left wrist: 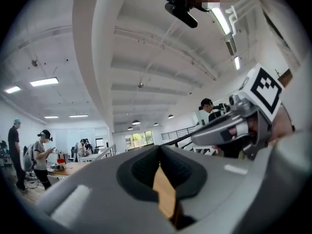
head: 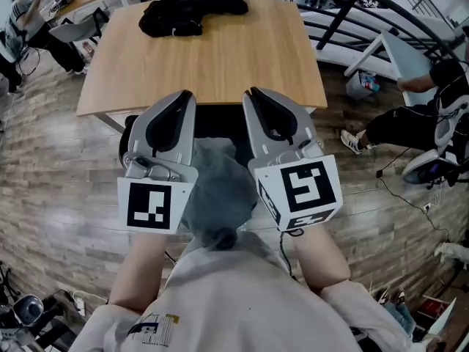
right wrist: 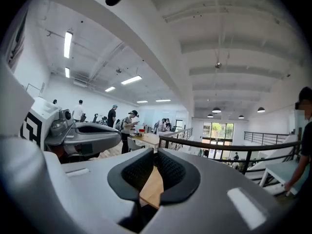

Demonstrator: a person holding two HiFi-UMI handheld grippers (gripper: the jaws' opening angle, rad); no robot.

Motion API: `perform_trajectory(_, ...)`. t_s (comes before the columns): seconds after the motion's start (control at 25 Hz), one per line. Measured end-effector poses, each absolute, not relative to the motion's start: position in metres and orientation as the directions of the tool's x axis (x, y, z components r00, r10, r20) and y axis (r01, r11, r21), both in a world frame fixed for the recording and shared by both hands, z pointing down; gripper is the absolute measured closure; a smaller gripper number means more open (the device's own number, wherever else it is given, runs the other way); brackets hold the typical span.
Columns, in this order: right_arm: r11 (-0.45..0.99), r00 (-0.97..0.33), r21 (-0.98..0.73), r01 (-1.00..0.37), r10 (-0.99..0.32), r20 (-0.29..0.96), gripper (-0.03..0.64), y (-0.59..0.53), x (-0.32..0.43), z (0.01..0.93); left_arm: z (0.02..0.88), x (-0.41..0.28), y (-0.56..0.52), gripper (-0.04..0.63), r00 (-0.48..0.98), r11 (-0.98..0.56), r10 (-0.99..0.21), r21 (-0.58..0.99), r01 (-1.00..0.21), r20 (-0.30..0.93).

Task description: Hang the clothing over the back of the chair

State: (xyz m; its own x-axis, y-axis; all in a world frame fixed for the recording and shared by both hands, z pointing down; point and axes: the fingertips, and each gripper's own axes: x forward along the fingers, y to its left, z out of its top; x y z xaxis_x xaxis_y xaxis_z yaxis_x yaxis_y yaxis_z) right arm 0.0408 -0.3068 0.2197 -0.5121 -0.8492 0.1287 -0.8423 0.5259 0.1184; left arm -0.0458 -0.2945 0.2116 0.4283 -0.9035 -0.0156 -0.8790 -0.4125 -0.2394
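The black clothing [head: 192, 12] lies bunched at the far end of the wooden table [head: 242, 57]. Both grippers are held up side by side close to the head camera, over the table's near edge and well short of the clothing. My left gripper [head: 187, 94] has its jaws together with nothing between them. My right gripper [head: 253, 92] looks the same, shut and empty. A dark shape, which may be the chair [head: 216, 123], shows between and below them at the table's near edge, mostly hidden. In both gripper views the jaws point level across the room, with only a strip of the table behind them.
A black railing [head: 344, 6] runs behind the table at the far right. A person sits on the right [head: 410, 119], with cables on the wood floor nearby. More people and a desk are at the far left [head: 44, 20]. A white table [right wrist: 287, 172] stands to the right.
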Motion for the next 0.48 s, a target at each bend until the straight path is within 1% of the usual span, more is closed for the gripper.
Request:
perform_trajectory(0.24,0.517,-0.518,0.112,-0.849,-0.855,0.021,0.610,-0.282,0.045,0.174,0.191,-0.044,-0.276,0.595,0.451,-0.429,-0.891,-0.245,-0.869,-0.041)
perform_trajectory(0.4,0.513,-0.517,0.110,-0.851,-0.856,-0.014,0.614,-0.266,0.050,0.159,0.181,-0.042,-0.262,0.595,0.475,-0.449,-0.879,-0.249,-0.858,-0.049)
perform_trajectory(0.48,0.517,-0.521,0.101,-0.850,-0.853,-0.021,0.614,-0.256,0.051,0.156,0.177,-0.042,-0.253,0.595,0.485,-0.463,-0.873,-0.226,-0.857,-0.048)
